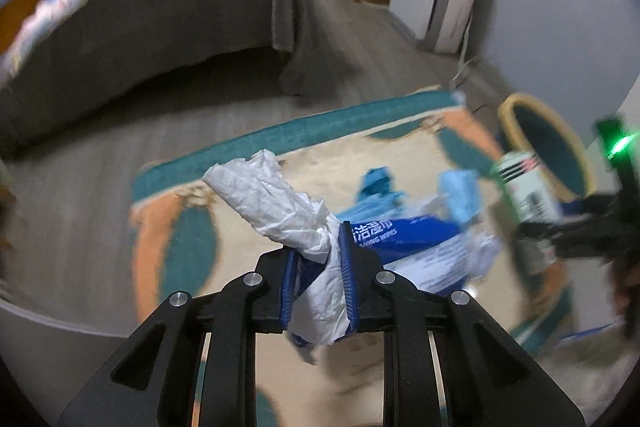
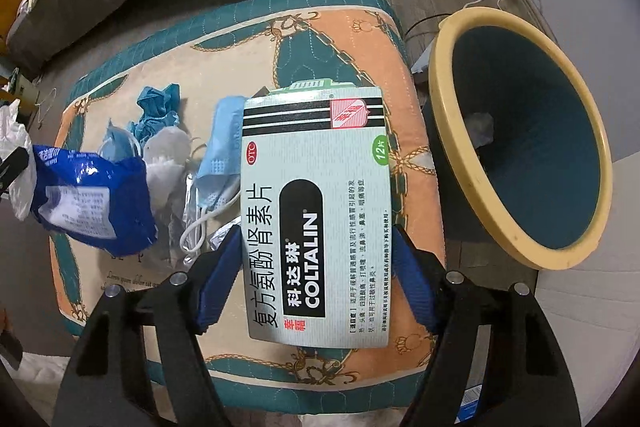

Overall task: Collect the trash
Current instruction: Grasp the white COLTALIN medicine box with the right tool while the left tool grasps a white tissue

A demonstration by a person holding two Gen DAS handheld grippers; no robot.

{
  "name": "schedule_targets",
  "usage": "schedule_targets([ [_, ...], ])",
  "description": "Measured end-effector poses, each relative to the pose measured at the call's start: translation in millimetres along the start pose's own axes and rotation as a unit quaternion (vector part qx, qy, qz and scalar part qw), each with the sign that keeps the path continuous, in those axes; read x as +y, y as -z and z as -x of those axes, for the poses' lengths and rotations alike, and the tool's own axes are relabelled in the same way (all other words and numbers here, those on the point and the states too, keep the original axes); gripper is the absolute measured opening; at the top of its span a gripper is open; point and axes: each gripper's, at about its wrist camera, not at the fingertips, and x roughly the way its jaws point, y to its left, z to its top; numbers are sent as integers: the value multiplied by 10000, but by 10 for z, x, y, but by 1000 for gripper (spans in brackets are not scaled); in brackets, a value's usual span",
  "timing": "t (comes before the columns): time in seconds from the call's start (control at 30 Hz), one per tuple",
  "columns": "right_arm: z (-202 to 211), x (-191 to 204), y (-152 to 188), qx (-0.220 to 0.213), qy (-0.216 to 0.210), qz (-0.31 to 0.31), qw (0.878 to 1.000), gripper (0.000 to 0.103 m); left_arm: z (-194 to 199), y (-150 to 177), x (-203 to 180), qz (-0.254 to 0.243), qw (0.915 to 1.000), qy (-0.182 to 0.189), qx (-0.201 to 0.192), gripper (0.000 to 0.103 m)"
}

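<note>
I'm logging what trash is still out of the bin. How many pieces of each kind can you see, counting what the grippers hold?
White crumpled tissue: 1
Blue wipes packet: 1
Medicine box: 1
Light blue face mask: 1
Crumpled blue glove: 1
White wad: 1
Total: 6; some silvery scraps by the mask are too unclear to count.

Left wrist: looked forward and down, close over the mat [image 1: 360, 151], toward the bed [image 1: 160, 7].
Right wrist: faced steeply down, close above it.
Shared: mat, bin [image 2: 520, 139], blue wipes pack [image 2: 92, 195].
</note>
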Motion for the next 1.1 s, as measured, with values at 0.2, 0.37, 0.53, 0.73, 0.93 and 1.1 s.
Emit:
schedule_targets([
  [0.2, -28, -10, 18, -17, -38, -7, 10000, 72, -83, -12, 73, -14, 9999, -95, 86, 13],
  [0.37, 78, -32, -3, -242, -112, 6, 9996, 72, -7, -42, 99, 49, 10000, -23, -73, 4],
  [0.53, 118, -85, 12, -308, -250, 1, 9992, 72, -237, -56, 299, 427, 9985, 47, 336, 8],
  [0.73, 122, -51, -15, -379, -375, 262, 9982, 72, -542, -50, 524, 910, 9934, 343, 601, 31],
  [0.93, 30, -63, -99, -296, -300, 297, 9987, 72, -880, -31, 231, 359, 9938, 339, 992, 45],
  [1.1, 9, -102, -146, -277, -340, 249, 9987, 72, -1109, 24, 179, 201, 9918, 137, 1256, 35],
])
